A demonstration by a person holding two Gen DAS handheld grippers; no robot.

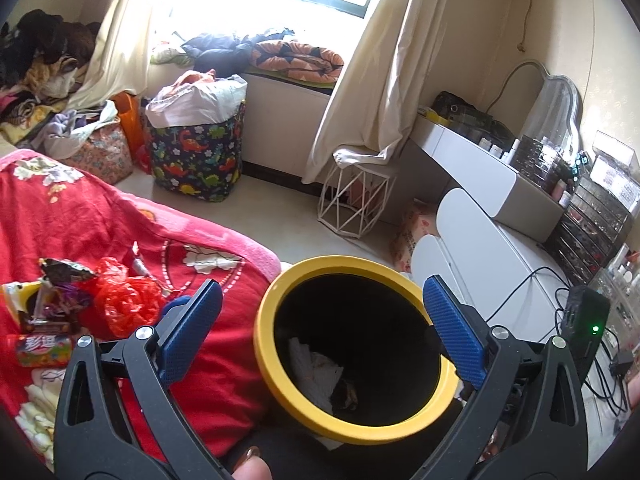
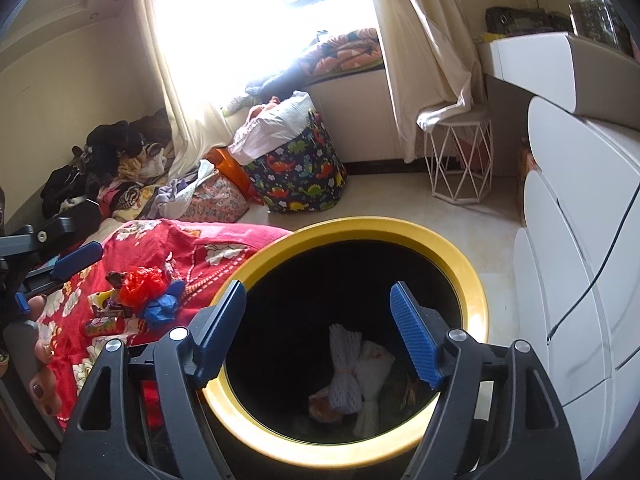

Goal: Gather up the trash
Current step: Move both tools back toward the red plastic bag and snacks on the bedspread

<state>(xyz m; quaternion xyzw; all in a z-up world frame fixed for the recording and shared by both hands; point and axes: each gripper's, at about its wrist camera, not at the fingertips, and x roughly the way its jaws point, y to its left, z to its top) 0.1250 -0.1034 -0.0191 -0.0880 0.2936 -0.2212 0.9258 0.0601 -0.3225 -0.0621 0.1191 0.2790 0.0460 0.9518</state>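
A black bin with a yellow rim (image 1: 261,340) (image 2: 474,280) stands on the floor beside the bed. My left gripper (image 1: 322,282) hangs open over its mouth, nothing between the blue pads. My right gripper (image 2: 319,285) is open above the same bin and holds nothing. Inside lie white foam netting (image 2: 346,368) and crumpled paper (image 1: 316,368). On the red blanket (image 1: 100,220) a pile of trash lies: a red plastic bag (image 1: 128,300) (image 2: 142,282), a blue scrap (image 2: 162,306), a candy tube (image 1: 42,350) (image 2: 100,326) and wrappers (image 1: 60,280).
A dinosaur-print hamper (image 1: 196,160) (image 2: 300,180) and clothes piles stand by the window. A white wire stool (image 1: 352,200) (image 2: 460,168) sits under the curtain. The white dresser (image 1: 480,240) (image 2: 580,240) with cables and a black device (image 1: 584,320) is at the right. A person's hand (image 2: 40,360) shows at left.
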